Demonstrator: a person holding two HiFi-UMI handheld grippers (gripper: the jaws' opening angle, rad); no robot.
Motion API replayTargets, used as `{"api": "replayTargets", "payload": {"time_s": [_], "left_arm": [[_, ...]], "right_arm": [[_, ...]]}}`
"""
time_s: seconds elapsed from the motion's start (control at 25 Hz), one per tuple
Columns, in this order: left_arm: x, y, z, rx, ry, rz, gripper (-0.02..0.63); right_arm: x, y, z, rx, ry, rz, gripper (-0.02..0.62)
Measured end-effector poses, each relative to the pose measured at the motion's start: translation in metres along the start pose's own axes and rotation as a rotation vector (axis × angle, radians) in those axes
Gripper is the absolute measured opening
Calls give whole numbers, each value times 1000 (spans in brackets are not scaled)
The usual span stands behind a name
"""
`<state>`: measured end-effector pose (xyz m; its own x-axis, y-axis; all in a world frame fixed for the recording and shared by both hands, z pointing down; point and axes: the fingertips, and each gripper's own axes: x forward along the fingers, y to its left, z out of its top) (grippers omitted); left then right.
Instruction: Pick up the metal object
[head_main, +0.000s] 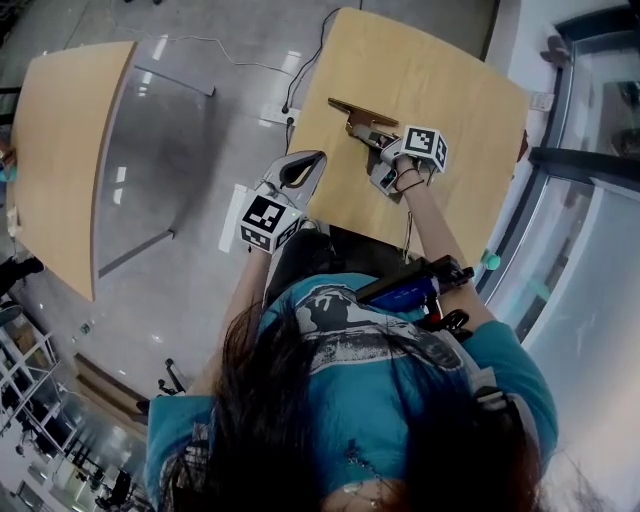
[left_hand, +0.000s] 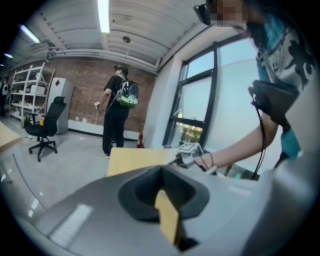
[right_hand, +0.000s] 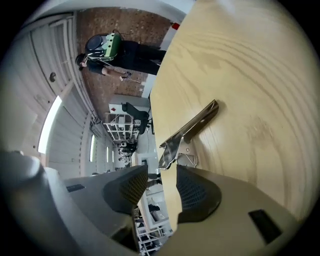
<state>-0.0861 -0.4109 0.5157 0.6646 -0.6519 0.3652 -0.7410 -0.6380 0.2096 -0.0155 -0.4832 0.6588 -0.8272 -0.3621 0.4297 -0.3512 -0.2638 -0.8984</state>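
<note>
Between the fingers (right_hand: 196, 192) of my right gripper (right_hand: 161, 172), which stand apart, nothing is caught yet. The metal object (right_hand: 192, 130) lies flat on the bench (right_hand: 250, 75) just ahead of the tips, its bracketed end nearest me. I want to go in low, pass one finger along each side of that near end, and close squarely before lifting. It looks thin and slick, so a skewed bite could let it pivot. My left gripper (head_main: 300, 170), fingers together and empty, hangs beside the bench edge.
</note>
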Motion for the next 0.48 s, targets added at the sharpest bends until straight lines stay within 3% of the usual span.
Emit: {"api": "replayTargets", "payload": {"time_s": [0.16,0.48], "left_arm": [[4,-2,-3,-5,5,10,2],[-3,-5,-11,-13,23,47,2]], "right_arm": [[6,-11,10,119,-30,23,158],[17,-21,15,247,-46,62,155]]}}
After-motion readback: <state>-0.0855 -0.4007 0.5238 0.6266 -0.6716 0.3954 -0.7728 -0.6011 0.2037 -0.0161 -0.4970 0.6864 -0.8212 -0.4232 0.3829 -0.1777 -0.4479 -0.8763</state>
